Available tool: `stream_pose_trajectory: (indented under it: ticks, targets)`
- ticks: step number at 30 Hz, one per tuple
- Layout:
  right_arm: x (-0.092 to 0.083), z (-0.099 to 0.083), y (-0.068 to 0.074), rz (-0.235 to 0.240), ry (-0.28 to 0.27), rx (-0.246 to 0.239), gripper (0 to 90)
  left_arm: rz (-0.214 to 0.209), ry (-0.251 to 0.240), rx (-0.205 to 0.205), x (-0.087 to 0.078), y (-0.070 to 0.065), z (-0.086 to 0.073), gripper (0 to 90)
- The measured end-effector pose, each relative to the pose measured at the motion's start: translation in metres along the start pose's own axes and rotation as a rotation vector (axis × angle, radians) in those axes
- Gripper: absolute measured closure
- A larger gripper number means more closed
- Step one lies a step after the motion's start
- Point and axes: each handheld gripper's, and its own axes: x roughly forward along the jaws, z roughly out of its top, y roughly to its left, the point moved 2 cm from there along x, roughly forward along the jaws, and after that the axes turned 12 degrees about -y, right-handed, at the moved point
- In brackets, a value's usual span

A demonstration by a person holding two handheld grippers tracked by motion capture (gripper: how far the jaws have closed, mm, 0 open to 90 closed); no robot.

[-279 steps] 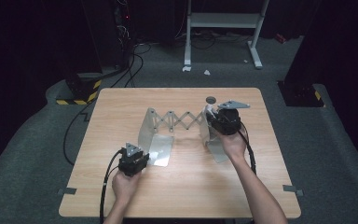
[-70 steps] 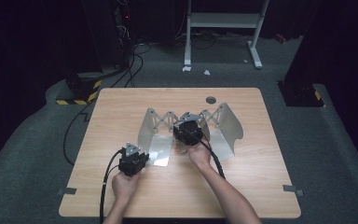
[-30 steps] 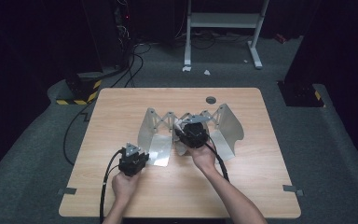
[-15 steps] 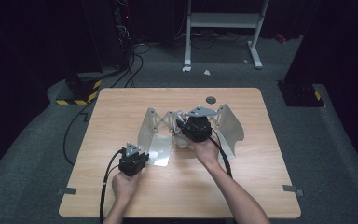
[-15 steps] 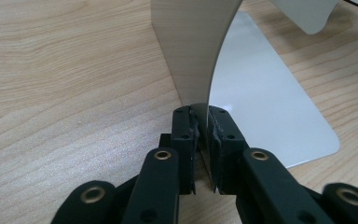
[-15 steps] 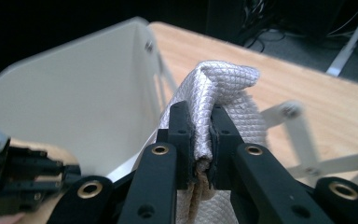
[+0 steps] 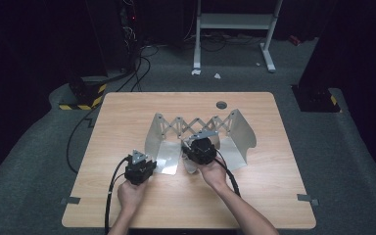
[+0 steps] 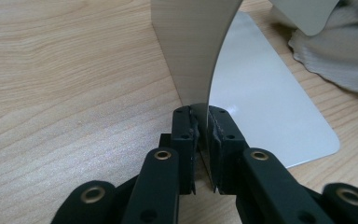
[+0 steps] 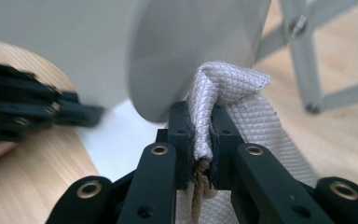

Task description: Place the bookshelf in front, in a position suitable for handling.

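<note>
On the wooden table [image 7: 127,112] stands a metal folding rack [image 7: 191,125] with a scissor lattice between two bent end plates. My left gripper [image 7: 151,164] is shut on the thin edge of the left end plate [image 8: 200,60], just above its flat foot [image 8: 270,121]. My right gripper [image 7: 191,149] hovers low between the two plates, shut on a folded fold of grey-white waffle cloth [image 9: 226,88]. The cloth hangs down behind the jaws, close to the curved plate [image 9: 177,51]. In the left gripper view the cloth [image 8: 340,60] lies at the upper right.
The rack's right end plate [image 7: 242,134] stands to the right of my right hand. A round hole [image 7: 221,105] sits near the table's far edge. Beyond the table are floor cables [image 7: 137,54] and a white stand [image 7: 235,22].
My right gripper, with the cloth in it, has come back toward the person and sunk a little between the plates. The left gripper and the rack have stayed put.
</note>
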Motion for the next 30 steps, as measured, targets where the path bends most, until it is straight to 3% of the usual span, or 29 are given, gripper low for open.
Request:
stream_pose_trajectory:
  ticks: [5, 11, 18, 25, 30]
  targets:
    - [-0.023, 0.026, 0.004, 0.015, -0.096, -0.021, 82.6, 0.0, 0.0, 0.001, 0.0, 0.0, 0.0, 81.1]
    - [-0.037, 0.042, 0.01, 0.018, -0.147, -0.048, 82.7, 0.0, 0.0, 0.0, 0.0, 0.0, 0.0, 81.0]
    - [-0.024, 0.015, 0.022, 0.03, -0.07, -0.096, 82.6, 0.001, 0.0, 0.0, 0.0, 0.0, 0.0, 81.0]
    - [-0.004, -0.019, 0.014, 0.04, 0.012, -0.044, 82.5, 0.001, 0.002, 0.0, 0.0, 0.0, 0.0, 81.0]
    - [0.013, -0.032, 0.003, 0.001, 0.075, -0.012, 82.5, 0.001, 0.002, 0.0, 0.0, 0.0, 0.0, 81.0]
